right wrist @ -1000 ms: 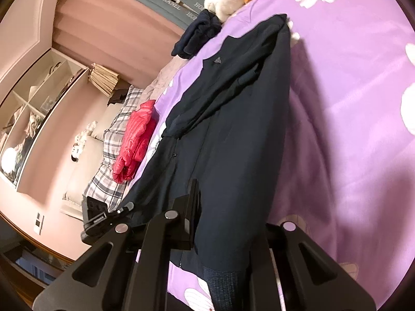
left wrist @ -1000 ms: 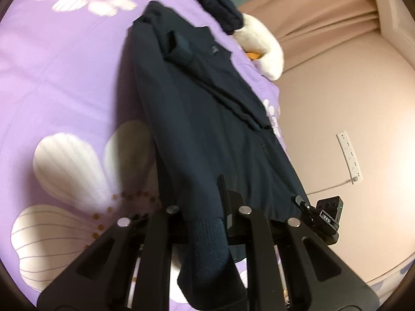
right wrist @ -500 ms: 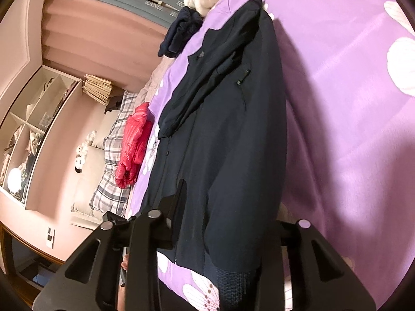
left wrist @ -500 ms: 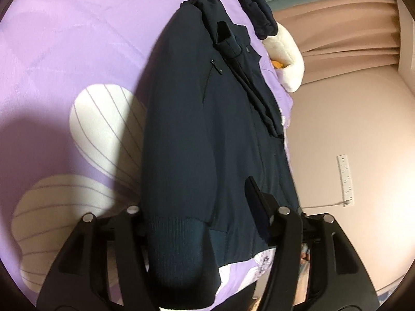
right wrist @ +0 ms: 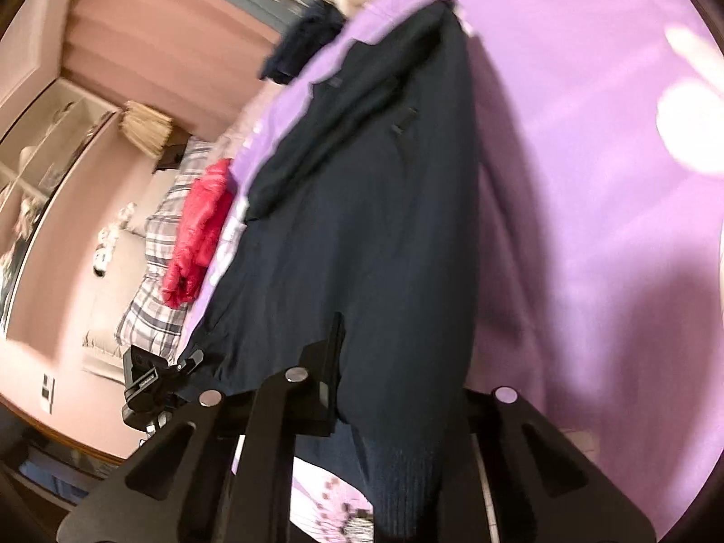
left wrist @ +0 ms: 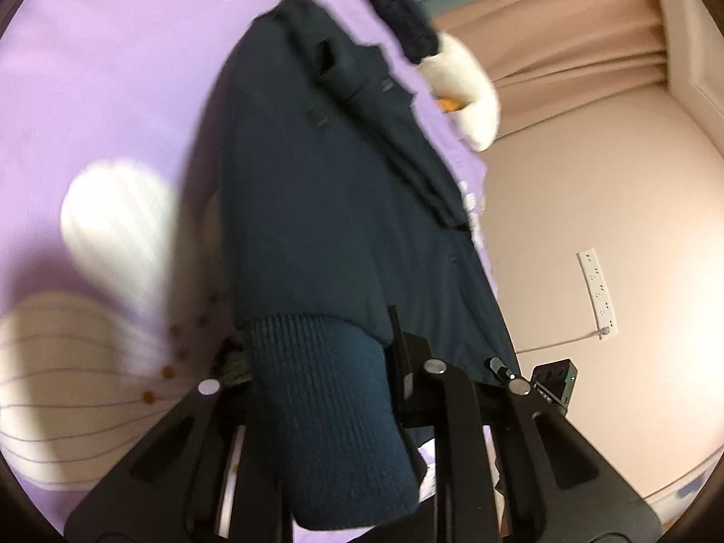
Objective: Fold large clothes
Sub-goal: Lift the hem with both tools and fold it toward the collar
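Observation:
A dark navy jacket (left wrist: pixel 326 190) lies lengthwise on the purple flowered bedspread (left wrist: pixel 90 90), collar at the far end. Its ribbed hem (left wrist: pixel 326 407) bulges between the fingers of my left gripper (left wrist: pixel 316 353), whose jaws are closing onto the cloth. In the right wrist view the same jacket (right wrist: pixel 362 208) runs away from me over the bedspread (right wrist: pixel 588 135). My right gripper (right wrist: pixel 398 384) is closing on the hem's other corner (right wrist: pixel 398 475). One finger of each gripper is hidden behind the fabric. Both views are blurred.
A dark bundle of clothing (left wrist: pixel 398 13) and a white plush toy (left wrist: pixel 466 90) lie beyond the collar. The bed's edge drops beside a wall with a power strip (left wrist: pixel 597 289). A red garment (right wrist: pixel 199 226) lies on a plaid blanket (right wrist: pixel 154 271) near open shelves (right wrist: pixel 36 172).
Half a second ago both pairs of jaws stood wide around the hem; now they have narrowed onto it again. The hem sits bunched higher between the left fingers.

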The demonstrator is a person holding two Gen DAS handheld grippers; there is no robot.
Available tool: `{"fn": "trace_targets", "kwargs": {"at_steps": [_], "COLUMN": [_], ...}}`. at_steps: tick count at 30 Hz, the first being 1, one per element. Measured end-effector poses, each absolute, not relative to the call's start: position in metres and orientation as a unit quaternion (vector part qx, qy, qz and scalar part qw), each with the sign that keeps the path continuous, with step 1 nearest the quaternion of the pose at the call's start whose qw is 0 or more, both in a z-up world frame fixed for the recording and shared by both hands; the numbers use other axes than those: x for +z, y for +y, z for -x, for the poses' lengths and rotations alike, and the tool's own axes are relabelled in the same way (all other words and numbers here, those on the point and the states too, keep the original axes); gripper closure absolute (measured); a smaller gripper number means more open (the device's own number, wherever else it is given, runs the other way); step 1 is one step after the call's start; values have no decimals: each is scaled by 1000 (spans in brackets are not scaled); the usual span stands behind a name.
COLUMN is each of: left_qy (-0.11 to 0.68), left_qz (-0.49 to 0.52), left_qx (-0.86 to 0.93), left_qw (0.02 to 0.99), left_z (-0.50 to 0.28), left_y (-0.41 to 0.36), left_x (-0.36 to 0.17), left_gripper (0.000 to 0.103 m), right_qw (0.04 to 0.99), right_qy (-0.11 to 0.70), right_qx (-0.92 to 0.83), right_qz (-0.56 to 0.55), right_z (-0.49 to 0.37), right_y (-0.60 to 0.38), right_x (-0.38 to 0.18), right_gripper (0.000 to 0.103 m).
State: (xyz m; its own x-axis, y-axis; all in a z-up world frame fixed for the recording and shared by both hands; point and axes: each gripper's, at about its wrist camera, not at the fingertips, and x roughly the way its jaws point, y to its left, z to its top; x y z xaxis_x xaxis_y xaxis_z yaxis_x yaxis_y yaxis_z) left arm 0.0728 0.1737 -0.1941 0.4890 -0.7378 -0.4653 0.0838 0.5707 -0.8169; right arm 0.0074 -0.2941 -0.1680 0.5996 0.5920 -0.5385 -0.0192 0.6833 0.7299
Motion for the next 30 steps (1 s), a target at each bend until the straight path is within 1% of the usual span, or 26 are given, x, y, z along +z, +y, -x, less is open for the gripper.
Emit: {"fn": "trace_targets", "kwargs": {"at_steps": [3, 8, 25, 30], "left_qy": [392, 360, 331, 324], "left_qz": [363, 344, 333, 331], "left_qx": [-281, -298, -353, -367], "left_qw": [798, 814, 809, 807], "left_z": [-69, -67, -25, -4], "left_y": [173, 171, 168, 169], "left_x": [-164, -135, -102, -96], "left_gripper": [92, 93, 93, 93], "right_qw": [831, 838, 833, 836], "right_qy": [372, 334, 297, 292], "right_qx": [210, 249, 301, 315], "right_qz": [-356, -352, -358, -343], "right_z": [-5, 1, 39, 55], "right_y": [-287, -274, -284, -284], "right_x": [-146, -118, -80, -70], "right_gripper": [91, 91, 91, 91]}}
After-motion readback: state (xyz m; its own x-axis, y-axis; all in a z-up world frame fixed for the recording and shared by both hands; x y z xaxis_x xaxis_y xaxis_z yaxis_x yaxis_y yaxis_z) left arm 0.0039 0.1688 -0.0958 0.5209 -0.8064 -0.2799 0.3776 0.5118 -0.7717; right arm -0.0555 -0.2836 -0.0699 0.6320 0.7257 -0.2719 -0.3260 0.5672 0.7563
